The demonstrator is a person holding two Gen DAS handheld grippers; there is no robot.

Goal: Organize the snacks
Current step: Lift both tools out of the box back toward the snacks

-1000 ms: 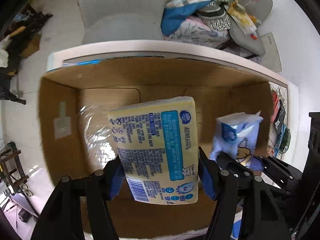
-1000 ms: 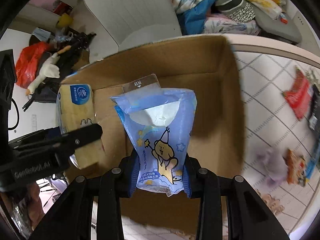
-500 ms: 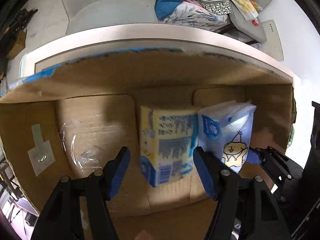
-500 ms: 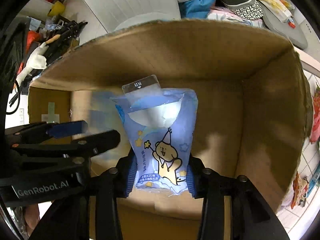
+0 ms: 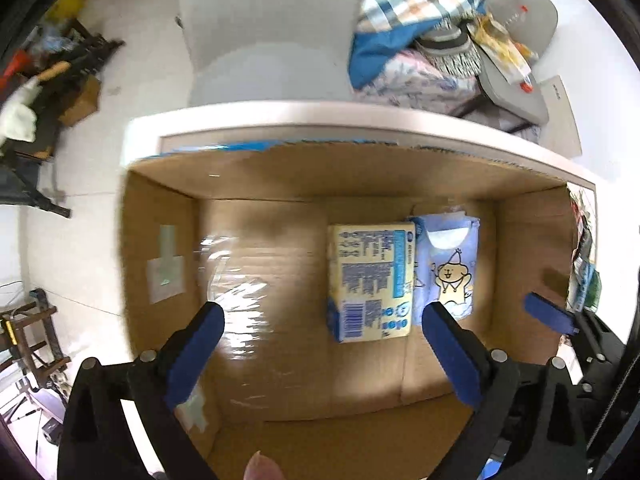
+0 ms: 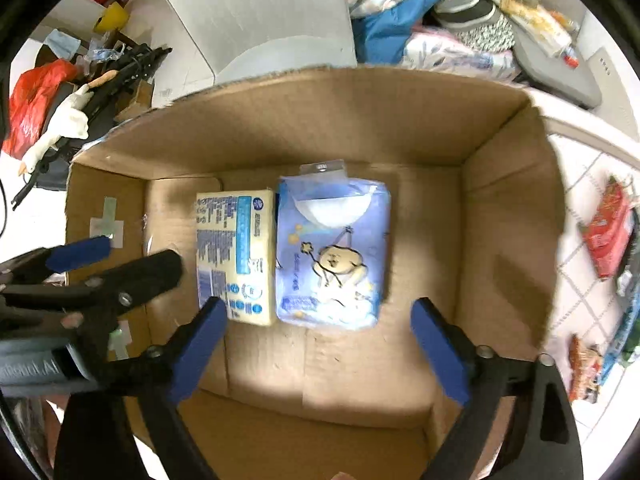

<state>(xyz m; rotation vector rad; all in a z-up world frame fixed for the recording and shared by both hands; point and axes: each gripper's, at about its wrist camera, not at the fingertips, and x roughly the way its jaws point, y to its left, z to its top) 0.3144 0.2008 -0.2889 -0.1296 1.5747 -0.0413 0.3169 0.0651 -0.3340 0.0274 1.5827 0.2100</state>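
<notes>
Left gripper (image 5: 322, 316) gapes empty over the cardboard box (image 6: 504, 184); yellow pack (image 5: 370, 280), a firm printed-film brick, lies flat on the box floor just ahead, long axis near-to-far. Touching its right side lies the soft, glossy blue cartoon pack (image 6: 332, 252), same axis, centred just beyond the right gripper (image 6: 318, 320), also spread empty. Remaining snacks (image 6: 606, 236) sit on the tiled surface right of the box, nearer the right gripper.
</notes>
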